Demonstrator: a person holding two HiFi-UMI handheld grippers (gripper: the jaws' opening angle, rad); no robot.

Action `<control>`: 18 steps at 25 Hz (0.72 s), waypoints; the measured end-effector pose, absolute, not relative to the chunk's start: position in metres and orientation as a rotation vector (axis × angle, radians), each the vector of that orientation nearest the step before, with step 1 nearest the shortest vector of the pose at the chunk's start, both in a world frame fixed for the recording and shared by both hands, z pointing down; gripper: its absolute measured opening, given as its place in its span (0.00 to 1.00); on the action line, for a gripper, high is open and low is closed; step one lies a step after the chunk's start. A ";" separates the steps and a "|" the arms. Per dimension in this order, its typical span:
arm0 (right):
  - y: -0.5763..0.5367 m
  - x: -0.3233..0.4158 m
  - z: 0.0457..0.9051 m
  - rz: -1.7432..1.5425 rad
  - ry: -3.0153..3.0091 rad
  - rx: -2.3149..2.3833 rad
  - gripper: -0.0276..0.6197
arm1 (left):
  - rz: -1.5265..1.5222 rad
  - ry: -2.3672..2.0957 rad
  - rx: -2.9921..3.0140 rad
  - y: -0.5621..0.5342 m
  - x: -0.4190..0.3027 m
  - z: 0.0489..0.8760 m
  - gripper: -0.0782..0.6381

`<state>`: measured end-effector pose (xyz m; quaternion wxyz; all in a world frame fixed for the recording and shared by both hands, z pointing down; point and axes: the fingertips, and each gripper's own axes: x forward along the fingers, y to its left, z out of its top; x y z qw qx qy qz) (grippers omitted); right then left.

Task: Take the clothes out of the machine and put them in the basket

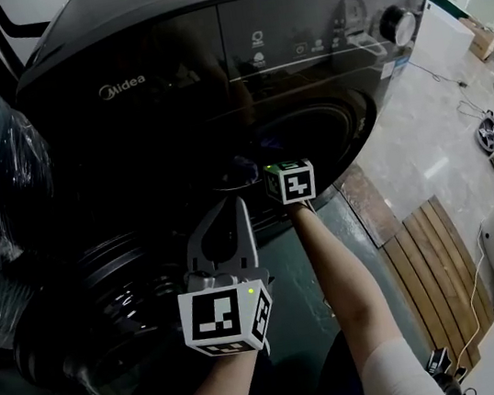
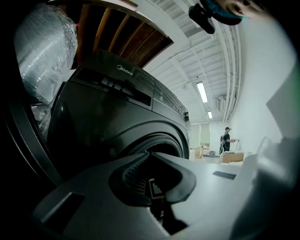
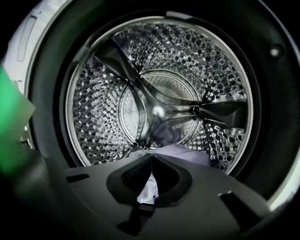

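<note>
pale lilac soft cloth garment (image 3: 180, 150): low at front of perforated steel drum (image 3: 93, 108) | handling: likely light, limp, trailing; grip a bunched fold | right gripper (image 3: 151, 158): pinching its edge | left gripper (image 2: 151, 154): jaws pressed together, empty, outside dark grey front-loading washing machine (image 1: 205, 50)

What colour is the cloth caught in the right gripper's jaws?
The cloth is pale lilac, almost white; it shows best in the right gripper view.
</note>
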<state>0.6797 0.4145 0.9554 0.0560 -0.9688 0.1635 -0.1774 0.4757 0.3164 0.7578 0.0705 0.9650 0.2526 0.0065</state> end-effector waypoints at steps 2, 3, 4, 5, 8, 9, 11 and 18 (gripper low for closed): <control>0.418 0.674 0.953 -0.522 0.494 -2.919 0.06 | 0.013 0.776 2.916 0.322 0.471 0.757 0.14; 0.420 0.671 0.953 -0.518 0.492 -2.912 0.06 | 0.014 0.784 2.915 0.325 0.468 0.756 0.14; 0.421 0.668 0.951 -0.515 0.494 -2.904 0.06 | 0.014 0.788 2.913 0.326 0.467 0.756 0.14; 0.421 0.664 0.949 -0.510 0.503 -2.895 0.06 | 0.014 0.790 2.911 0.327 0.465 0.756 0.14; 0.424 0.654 0.940 -0.483 0.526 -2.891 0.06 | 0.017 0.790 2.903 0.328 0.462 0.756 0.14; 0.426 0.650 0.938 -0.476 0.532 -2.894 0.06 | 0.020 0.790 2.899 0.328 0.460 0.756 0.14; 0.434 0.640 0.935 -0.469 0.533 -2.902 0.07 | 0.025 0.788 2.892 0.328 0.458 0.757 0.14; 0.453 0.611 0.919 -0.409 0.522 -2.936 0.06 | 0.020 0.788 2.884 0.330 0.454 0.754 0.14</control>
